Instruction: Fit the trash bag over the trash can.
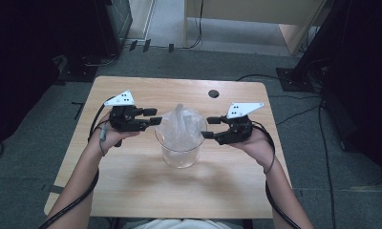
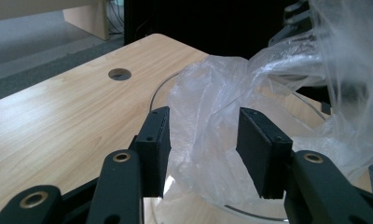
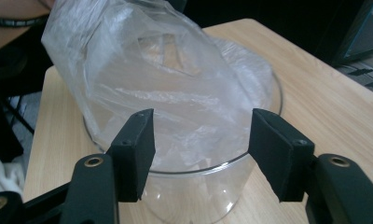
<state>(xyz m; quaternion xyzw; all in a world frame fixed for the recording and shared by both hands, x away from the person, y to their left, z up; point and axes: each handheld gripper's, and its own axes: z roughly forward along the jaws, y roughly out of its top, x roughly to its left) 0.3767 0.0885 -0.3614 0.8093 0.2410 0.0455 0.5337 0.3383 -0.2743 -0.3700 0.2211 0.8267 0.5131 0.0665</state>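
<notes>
A clear glass beaker [image 1: 180,155] stands in the middle of the wooden table [image 1: 132,183]. A crumpled clear plastic bag [image 1: 181,125] sits in it and sticks up above the rim. My left gripper [image 1: 153,116] is at the beaker's left side, open. In the left gripper view the bag [image 2: 208,93] bulges loosely between the spread jaws of that gripper [image 2: 203,140], and the pads do not press it. My right gripper [image 1: 209,128] is at the beaker's right side, also open. In the right gripper view its jaws [image 3: 201,140] straddle the near rim of the beaker [image 3: 208,167], with the bag [image 3: 152,79] behind.
A round cable hole [image 1: 213,93] lies in the table's far part. Grey floor with cables surrounds the table. Dark equipment stands [image 1: 313,52] rise at the far left and right, and a light wooden cabinet [image 1: 251,14] is at the back.
</notes>
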